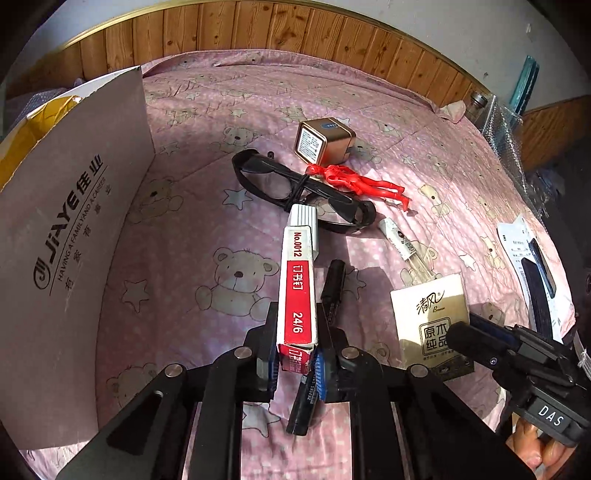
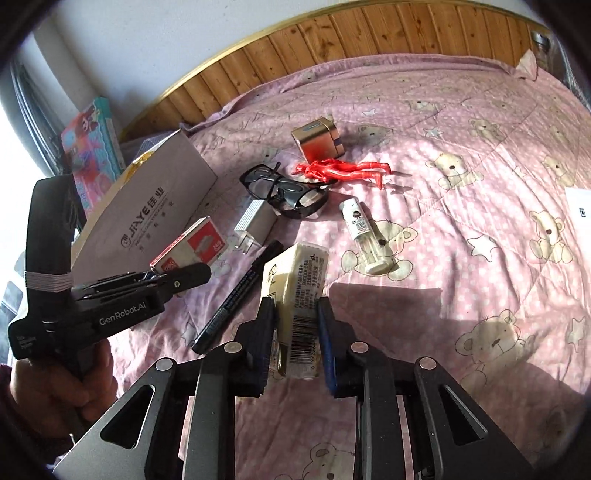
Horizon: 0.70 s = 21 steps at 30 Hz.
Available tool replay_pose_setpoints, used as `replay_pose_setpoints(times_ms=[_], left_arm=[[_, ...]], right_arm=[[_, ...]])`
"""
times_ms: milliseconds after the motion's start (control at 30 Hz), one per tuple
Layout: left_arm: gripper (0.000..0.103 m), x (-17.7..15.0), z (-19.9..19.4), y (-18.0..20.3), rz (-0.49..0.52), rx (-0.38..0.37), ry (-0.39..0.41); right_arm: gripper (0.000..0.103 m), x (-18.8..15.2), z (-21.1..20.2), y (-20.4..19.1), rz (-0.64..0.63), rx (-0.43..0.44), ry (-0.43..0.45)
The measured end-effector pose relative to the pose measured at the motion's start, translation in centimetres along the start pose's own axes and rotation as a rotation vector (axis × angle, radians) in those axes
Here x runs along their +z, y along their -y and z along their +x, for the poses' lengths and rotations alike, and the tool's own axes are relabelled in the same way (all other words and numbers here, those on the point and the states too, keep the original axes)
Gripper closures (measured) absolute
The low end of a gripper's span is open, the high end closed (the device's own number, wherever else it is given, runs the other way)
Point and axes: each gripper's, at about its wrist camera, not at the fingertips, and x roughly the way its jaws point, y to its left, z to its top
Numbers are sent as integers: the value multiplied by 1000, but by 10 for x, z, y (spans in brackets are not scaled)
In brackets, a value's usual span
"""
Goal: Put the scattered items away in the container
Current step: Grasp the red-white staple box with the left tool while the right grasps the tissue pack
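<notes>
My left gripper is shut on a red and white staple box, held up lengthwise over the pink bear-print bedspread. The open cardboard box stands to its left. My right gripper is shut on a cream tissue pack. In the right wrist view the left gripper and staple box are beside the cardboard box. On the bedspread lie black glasses, a red figure, a gold cube box, a black marker, a small spray bottle and a silver charger.
A wooden headboard runs along the far edge. A paper sheet with a dark phone-like slab lies at the right edge. A colourful toy box leans behind the cardboard box. A hand grips the left tool's handle.
</notes>
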Motion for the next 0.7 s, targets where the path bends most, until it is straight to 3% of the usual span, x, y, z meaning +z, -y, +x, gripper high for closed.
replay_pose_setpoints(times_ms=[100,200,267,300,533,700], left_arm=[[86,-9,0,0,18,9,-23],[77,-17,18,-2,17,48,-57],[80,-20,26,-1,12,50,-58],[87,-21,25,0,21,70,-49],[88,-20,2,5,25,130,-27],[88,-19,-25,7,23,119,20]], right_arm=[[72,-6,17,-6,-35,-8,-35],[74,-10,27,-3,-3,39,-33],[77,-10,26,-2,22,62,-41],[79,-10,23,-3,17,59,-36],[80,-11,-1,-15,1,59,-2],[80,-14,-13,-30,-29,57,8]])
